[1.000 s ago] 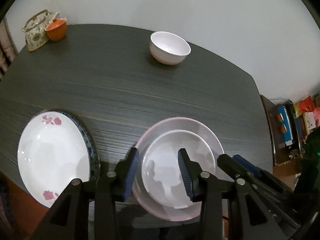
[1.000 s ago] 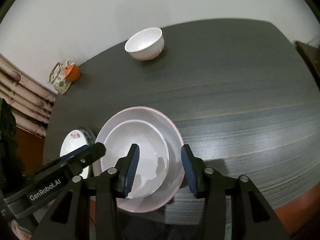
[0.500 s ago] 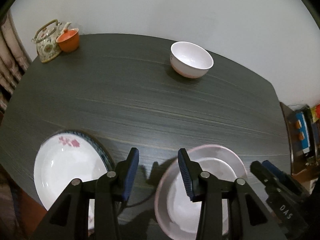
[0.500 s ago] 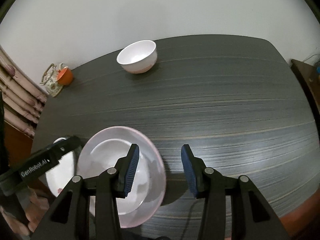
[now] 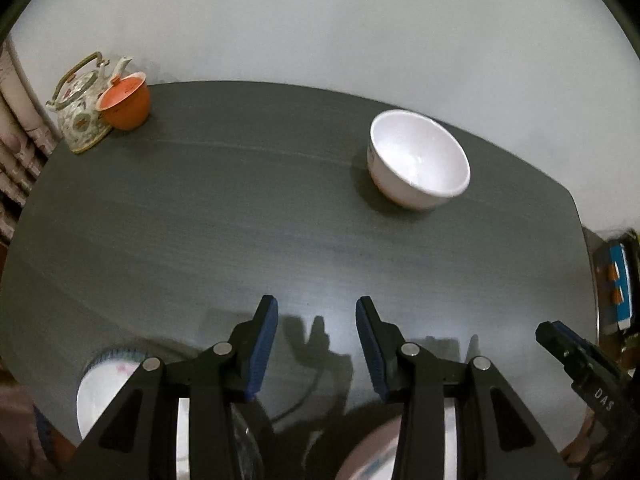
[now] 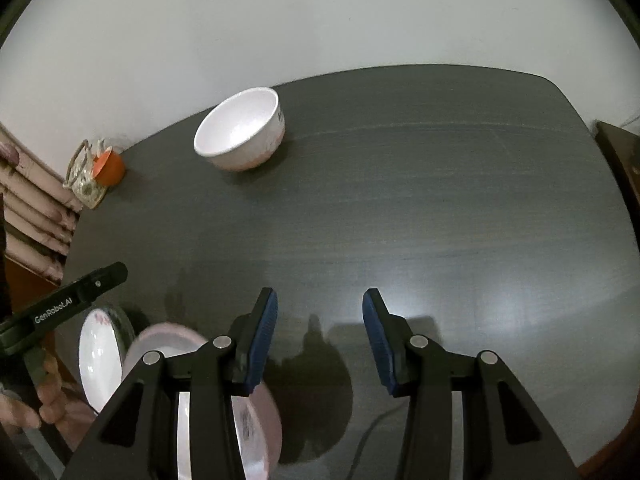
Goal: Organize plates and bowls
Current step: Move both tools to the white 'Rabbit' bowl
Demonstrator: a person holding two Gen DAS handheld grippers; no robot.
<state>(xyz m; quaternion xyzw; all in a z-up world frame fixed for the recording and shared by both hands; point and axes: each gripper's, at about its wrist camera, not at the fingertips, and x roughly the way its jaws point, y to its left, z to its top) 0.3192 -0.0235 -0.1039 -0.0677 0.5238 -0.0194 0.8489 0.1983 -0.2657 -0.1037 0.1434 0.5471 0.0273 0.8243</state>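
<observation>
Judging by how things lay, the sorting looked partly done: a pink plate (image 6: 264, 420) sat low beneath and to the left of the right gripper (image 6: 319, 312), with what seemed a smaller white dish nested in it, though the gripper body hid most of that. Just left of it lay a flowered plate (image 6: 98, 356) with a dark rim under it, perhaps a second plate. One white bowl (image 6: 240, 132) stood alone, well ahead of both claws and apart from the stacks; it seemed the piece left to gather.

Both claws had their blue-padded jaws spread with nothing between them. The left gripper (image 5: 317, 316) hovered over bare table (image 5: 240, 220), the bowl (image 5: 418, 160) ahead and to its right, the flowered plate (image 5: 104, 384) low at its left. The right gripper's tip (image 5: 560, 340) showed at its far right.

The surface was a dark grey wood-grain tabletop with rounded corners, glossy enough to carry the claws' shadows. A patterned teapot (image 5: 80, 116) and an orange cup (image 5: 126, 100), touching, sat at the far left corner. A plain pale wall stood behind; cluttered shelves showed blurred off the right edge.
</observation>
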